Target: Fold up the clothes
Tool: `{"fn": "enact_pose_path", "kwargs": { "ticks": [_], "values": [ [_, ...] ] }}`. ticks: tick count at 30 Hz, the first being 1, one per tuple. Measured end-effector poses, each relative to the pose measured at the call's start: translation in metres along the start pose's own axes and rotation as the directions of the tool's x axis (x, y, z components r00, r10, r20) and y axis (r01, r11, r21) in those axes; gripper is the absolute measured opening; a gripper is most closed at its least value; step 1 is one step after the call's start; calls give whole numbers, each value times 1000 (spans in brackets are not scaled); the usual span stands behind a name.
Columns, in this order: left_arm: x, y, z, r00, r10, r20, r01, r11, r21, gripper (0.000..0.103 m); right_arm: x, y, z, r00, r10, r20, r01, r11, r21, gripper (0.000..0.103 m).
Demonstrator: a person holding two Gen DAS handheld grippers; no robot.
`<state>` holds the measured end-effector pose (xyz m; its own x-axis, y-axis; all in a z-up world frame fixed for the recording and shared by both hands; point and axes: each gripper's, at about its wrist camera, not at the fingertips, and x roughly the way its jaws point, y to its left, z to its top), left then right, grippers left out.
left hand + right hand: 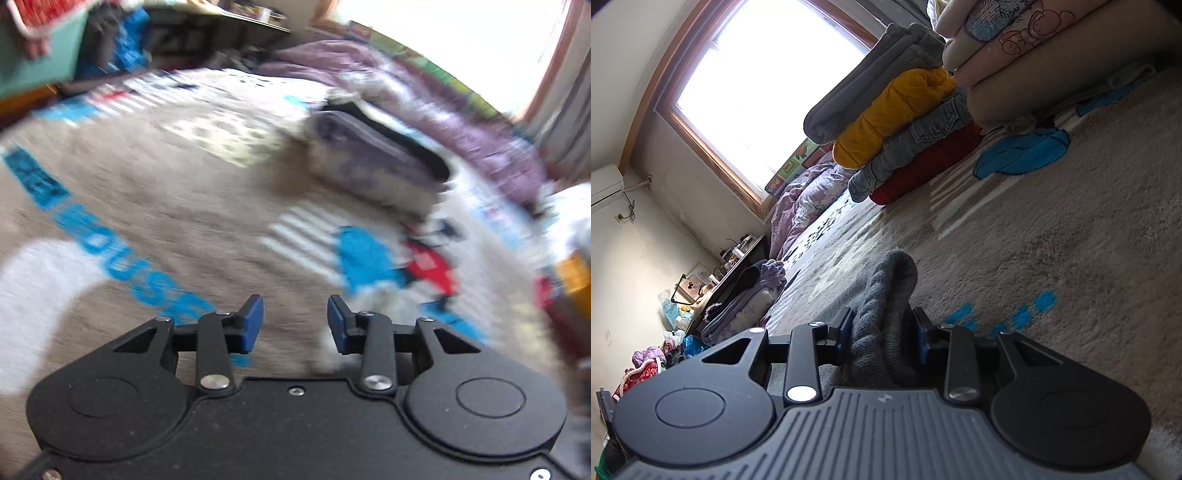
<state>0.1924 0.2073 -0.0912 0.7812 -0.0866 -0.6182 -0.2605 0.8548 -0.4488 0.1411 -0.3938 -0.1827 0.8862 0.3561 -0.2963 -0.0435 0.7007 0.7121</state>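
Reading "OUSE" in big blue caps (122, 266) woven into beige rug (207, 206), left wrist view; letters ahead of it too smeared by blur to make out. Showing more blue marks (1015, 314) on same rug in right wrist view, cut off by gripper body, not legible as letters. Carrying cartoon outline print on pink folded fabric (1027, 29), no wording visible. Bearing bright picture panels on strip under window (790, 166), too small to read. Nothing else legible.

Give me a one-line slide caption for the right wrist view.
Right claw clamps a dark grey knitted garment above the beige carpet, folded clothes stack behind.
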Motion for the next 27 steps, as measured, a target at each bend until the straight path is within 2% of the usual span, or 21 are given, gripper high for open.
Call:
{"fn": "enact_pose_path", "kwargs": {
  "ticks": [2,3,5,8,11,12,13,16,21,27],
  "values": [
    [0,5,2,998,-56,-11,55,997,-52,55,0,1,0,1000,-6,-2,6,1000,-4,35],
    [8,2,1,995,-92,-43,89,994,-66,58,1,2,0,1000,-9,-3,9,1000,-6,35],
    [18,-3,2,994,-90,-59,88,995,-48,62,1,3,0,1000,-20,-7,20,1000,-11,35],
    [32,-11,4,996,-65,-64,65,998,-10,61,5,6,3,999,-41,-26,41,999,-14,36],
    [46,-18,5,997,-40,-68,42,999,29,22,9,13,9,994,-81,-69,80,997,-15,36],
    [49,-18,5,996,-48,-69,50,998,28,15,10,16,11,992,-94,-86,92,995,-25,37],
    [49,-17,6,996,-65,-66,66,998,23,12,11,21,12,990,-103,-94,99,994,-45,37],
    [43,-15,13,990,-138,-38,139,990,3,9,8,32,13,988,-131,-82,122,987,-101,28],
    [28,-16,33,962,-268,49,269,962,-33,9,0,46,22,996,-92,-11,91,990,-110,25],
    [26,-18,57,928,-328,179,339,940,-38,9,13,76,45,997,-15,78,28,986,-164,23]
  ]
}}
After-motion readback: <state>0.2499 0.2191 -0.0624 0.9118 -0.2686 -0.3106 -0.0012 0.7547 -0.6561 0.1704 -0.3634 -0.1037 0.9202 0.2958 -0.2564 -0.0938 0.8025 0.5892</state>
